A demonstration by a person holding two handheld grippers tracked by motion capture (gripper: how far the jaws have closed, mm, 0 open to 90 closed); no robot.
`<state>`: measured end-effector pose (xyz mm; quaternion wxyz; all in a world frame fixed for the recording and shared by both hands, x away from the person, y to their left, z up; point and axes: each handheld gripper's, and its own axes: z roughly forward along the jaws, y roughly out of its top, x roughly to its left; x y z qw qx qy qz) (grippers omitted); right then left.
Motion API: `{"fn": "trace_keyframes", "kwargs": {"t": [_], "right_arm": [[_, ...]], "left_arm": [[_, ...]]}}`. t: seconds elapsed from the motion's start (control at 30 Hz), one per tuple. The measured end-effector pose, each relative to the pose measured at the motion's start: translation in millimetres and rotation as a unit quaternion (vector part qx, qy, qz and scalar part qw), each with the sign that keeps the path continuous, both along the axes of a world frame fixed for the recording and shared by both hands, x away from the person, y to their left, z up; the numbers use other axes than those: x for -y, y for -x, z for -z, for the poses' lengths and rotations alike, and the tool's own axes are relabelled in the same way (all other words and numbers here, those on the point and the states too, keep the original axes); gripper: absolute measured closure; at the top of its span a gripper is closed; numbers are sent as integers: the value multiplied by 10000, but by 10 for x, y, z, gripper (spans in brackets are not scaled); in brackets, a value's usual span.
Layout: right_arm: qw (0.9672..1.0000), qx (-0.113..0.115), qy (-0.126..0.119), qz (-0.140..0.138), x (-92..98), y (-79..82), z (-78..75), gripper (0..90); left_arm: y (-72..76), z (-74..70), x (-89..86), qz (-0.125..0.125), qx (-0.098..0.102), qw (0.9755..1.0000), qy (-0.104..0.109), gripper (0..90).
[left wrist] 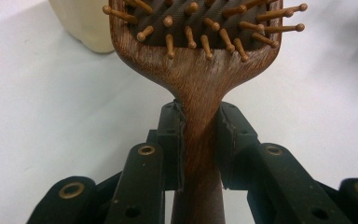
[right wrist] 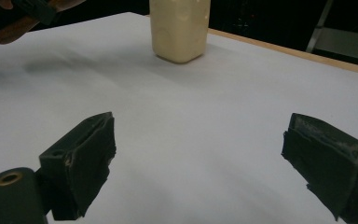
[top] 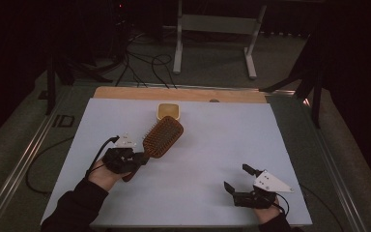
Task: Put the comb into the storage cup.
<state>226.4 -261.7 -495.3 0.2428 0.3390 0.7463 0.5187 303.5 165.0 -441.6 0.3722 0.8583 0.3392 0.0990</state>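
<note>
At the left, the left gripper (top: 136,162) clamps the smooth, dark wooden handle of a paddle hairbrush (top: 162,137), peg bristles up, above the white sheet (top: 207,145). Just beyond stands a cream plastic cup (top: 168,111), squarish, rounded. Near right, the right gripper (top: 235,179) gapes, holding nothing.

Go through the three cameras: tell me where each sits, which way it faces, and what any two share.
High view: above the person's side, facing forward and down on the white table; both forearms and claws show.
Left gripper view: rides the left claw, looking along jaws clamped on the wooden hairbrush handle.
Right gripper view: rides the open right claw, facing the cream container.
Shared: all three show that container.
</note>
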Motion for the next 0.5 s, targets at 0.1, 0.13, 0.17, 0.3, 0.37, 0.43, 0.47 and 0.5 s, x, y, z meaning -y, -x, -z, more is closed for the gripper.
{"fn": "trace_keyframes", "kwargs": {"t": [0.1, 0.13, 0.17, 0.3, 0.37, 0.43, 0.47, 0.5], "right_arm": [[10000, -17, -5, -1, -3, -1, 1, 87], [10000, -12, -2, -4, -4, -2, 1, 87], [10000, -10, 3, -5, -5, -2, 1, 87], [10000, -8, 1, -1, -4, -2, -1, 87], [10000, -30, -28, 4, -3, -4, 1, 87], [10000, -42, -36, 19, -1, -6, 2, 87], [10000, -43, -35, 22, -1, -6, 2, 87], [10000, -42, -37, 21, -1, -7, 1, 87]], "left_arm": [[18, 8, -9, -86, 60, 9998, 141, 741], [24, 17, -14, -111, 108, 9997, 179, 741], [31, 21, -17, -163, 143, 9996, 191, 740], [62, 52, -32, -207, 239, 9990, 319, 740], [89, 70, -34, -223, 322, 9986, 354, 740], [108, 91, -42, -241, 355, 9984, 358, 740], [121, 106, -48, -253, 400, 9982, 370, 740], [130, 119, -55, -256, 389, 9981, 400, 740]]}}
